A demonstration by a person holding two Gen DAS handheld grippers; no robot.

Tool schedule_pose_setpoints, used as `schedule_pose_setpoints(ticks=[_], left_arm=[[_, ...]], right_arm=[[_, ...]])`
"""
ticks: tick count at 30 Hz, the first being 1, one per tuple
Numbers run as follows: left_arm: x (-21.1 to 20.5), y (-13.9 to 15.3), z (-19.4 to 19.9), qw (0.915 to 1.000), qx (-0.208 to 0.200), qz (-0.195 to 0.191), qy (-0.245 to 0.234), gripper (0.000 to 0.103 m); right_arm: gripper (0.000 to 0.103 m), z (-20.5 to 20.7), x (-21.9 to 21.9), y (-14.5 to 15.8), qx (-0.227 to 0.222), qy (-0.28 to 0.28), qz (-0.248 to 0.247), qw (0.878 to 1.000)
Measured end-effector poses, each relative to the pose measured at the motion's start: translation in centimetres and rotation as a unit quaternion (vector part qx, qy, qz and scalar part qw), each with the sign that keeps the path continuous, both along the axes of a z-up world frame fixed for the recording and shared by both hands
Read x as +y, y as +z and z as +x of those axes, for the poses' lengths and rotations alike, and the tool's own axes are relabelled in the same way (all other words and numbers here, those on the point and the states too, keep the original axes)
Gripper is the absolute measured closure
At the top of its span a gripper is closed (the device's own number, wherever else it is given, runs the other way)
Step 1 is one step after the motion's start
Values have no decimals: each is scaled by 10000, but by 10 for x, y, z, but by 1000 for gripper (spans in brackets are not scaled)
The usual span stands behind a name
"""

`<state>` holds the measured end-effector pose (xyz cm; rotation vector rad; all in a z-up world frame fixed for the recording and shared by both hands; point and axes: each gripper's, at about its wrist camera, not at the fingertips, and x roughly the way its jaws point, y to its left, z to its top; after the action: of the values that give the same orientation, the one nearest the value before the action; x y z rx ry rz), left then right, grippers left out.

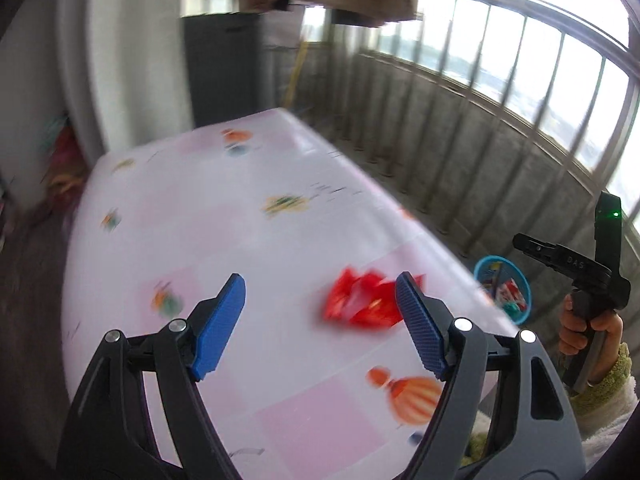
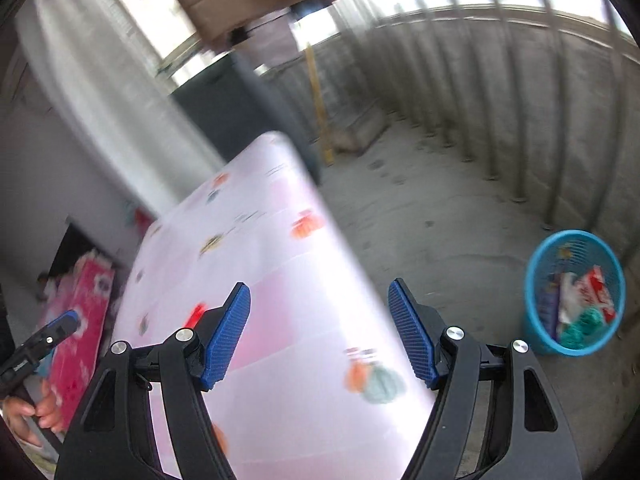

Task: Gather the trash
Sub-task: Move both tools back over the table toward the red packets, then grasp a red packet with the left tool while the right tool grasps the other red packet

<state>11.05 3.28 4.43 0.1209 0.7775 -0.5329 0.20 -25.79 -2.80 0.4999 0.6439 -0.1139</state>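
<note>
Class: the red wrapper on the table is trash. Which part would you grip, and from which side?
Probably a raised crumpled fold of the red wrapper, coming down from above: it lies low on the table, so its edges offer the open left gripper little. Blur hides finer detail.

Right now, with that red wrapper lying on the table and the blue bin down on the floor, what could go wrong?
1. The red wrapper looks thin and crumpled; the open left gripper might pinch the table cover too.
2. It lies near the table edge, so a nudge could knock it to the floor.
3. The blue basket stands apart from the table and already holds trash, so a drop might miss.
</note>
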Motion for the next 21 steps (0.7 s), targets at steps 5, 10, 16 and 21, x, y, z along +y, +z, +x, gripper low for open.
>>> schedule_pose_setpoints(ticks=[5,10,16,21], left_arm=[[45,-14,-7,9987,152,-286,388,30],[39,-37,-7,9967,372,-678,234,38],[-2,-68,8,9923,718,-979,-244,57],[-30,-94,27,9876,1120,-1032,-373,66]], right_arm=[[33,27,40,-6,198,594,50,9980],[33,40,61,-8,263,911,90,9954],[41,50,66,-17,466,1040,236,9932],[51,62,59,-34,693,1024,553,9908]])
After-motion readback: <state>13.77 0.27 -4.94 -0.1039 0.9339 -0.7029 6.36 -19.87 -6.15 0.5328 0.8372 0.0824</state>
